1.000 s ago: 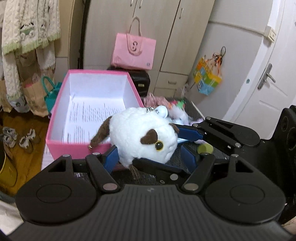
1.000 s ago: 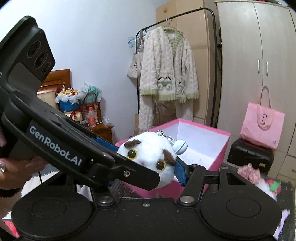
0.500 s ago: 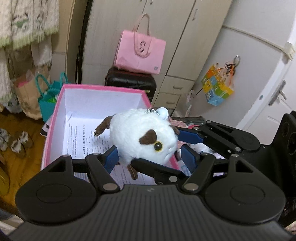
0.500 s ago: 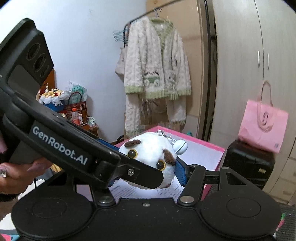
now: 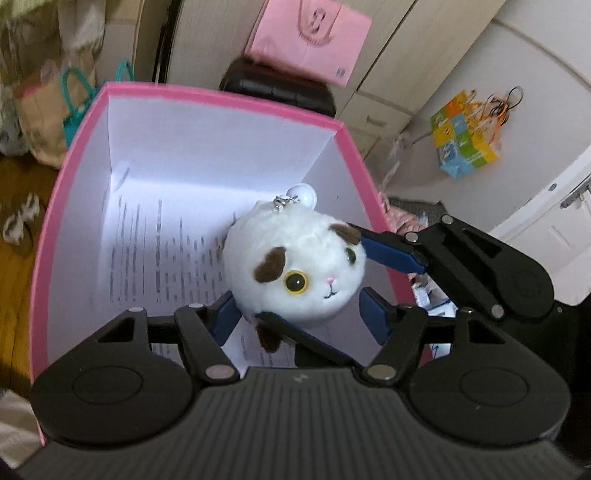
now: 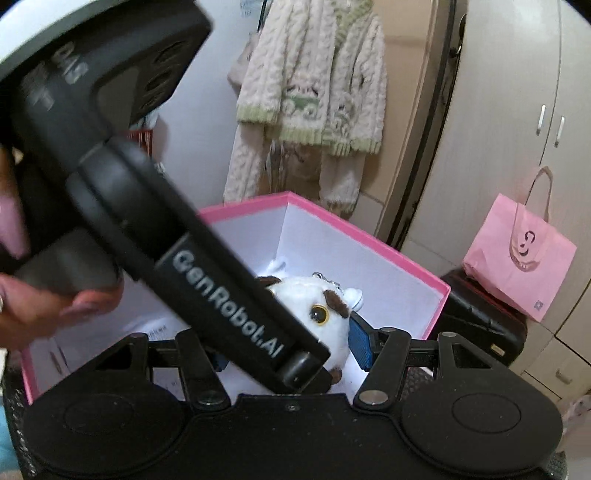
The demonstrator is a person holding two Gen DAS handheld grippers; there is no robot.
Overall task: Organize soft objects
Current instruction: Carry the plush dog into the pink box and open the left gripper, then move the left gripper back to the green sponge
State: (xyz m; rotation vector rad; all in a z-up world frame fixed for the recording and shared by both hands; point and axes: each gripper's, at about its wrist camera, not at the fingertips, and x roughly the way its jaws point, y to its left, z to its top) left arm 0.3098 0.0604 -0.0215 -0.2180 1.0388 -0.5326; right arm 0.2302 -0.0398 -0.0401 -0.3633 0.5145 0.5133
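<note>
Partly hidden: in the right wrist view the left gripper's [image 5: 299, 310] black body covers half the white cat plush [image 5: 295, 271], and the right gripper's [image 6: 284, 350] left pad is unseen. Both grippers grasp the plush, the left's jaws having just narrowed, above the pink box [image 5: 66, 162]. Printed sheets [image 5: 147, 251] line the floor beneath, walls well clear.

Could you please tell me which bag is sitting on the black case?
The pink bag, on the black case; the multicoloured bag hangs against the wall, and the teal-handled brown bag stands on the floor.
</note>
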